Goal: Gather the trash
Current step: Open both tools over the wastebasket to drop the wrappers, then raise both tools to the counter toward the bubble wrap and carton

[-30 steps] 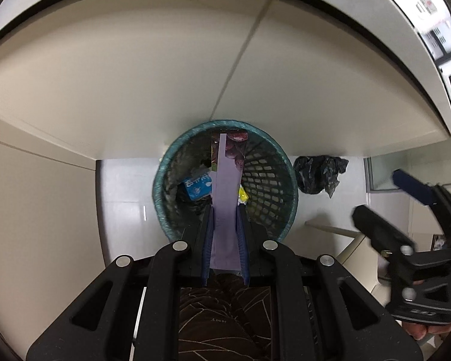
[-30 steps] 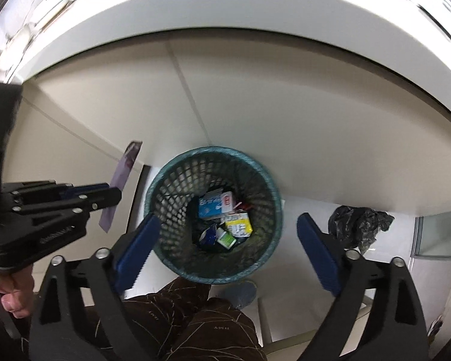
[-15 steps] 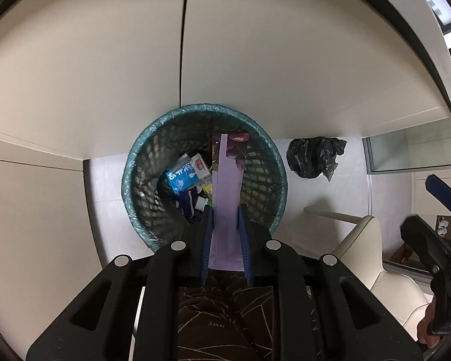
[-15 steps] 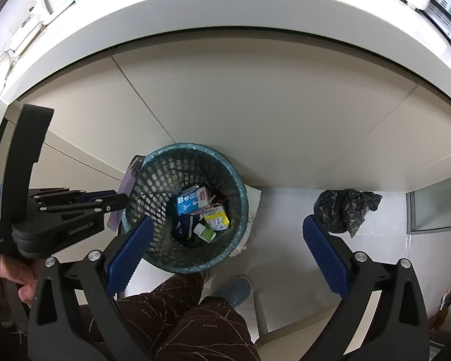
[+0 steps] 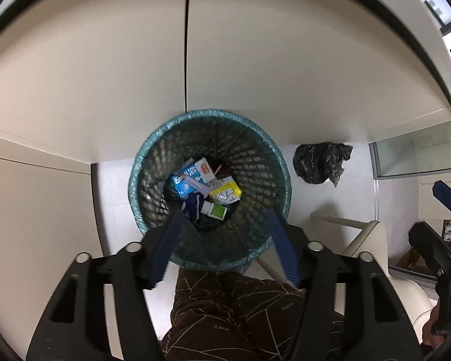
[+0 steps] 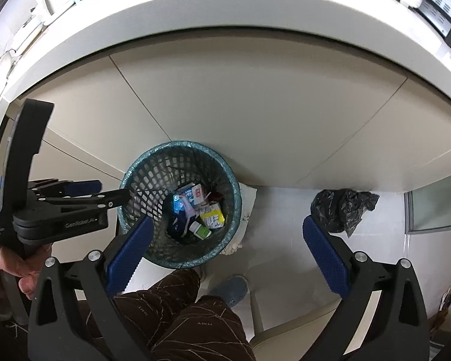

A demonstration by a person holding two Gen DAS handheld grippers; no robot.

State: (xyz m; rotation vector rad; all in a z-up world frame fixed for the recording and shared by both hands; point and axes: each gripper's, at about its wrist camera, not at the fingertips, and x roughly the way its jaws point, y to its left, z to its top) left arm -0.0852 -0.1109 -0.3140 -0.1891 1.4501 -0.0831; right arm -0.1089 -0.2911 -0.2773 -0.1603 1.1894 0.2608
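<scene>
In my left wrist view, I am holding my left gripper (image 5: 224,243) wide open, right over the green mesh trash bin (image 5: 141,162). Nothing is sitting between its blue fingers (image 5: 281,248). Down in the bin, a blue packet (image 5: 185,180), a yellow packet (image 5: 225,192) and a small white bottle with a green cap (image 5: 215,210) are lying together. A black plastic bag (image 5: 320,162) is sitting on the floor beside the bin.

In my right wrist view, I am holding my right gripper (image 6: 225,251) wide open and empty too, above the bin (image 6: 236,210).

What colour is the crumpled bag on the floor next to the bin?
Black. The crumpled bag shows best in the left wrist view, lying right of the teal bin.
</scene>
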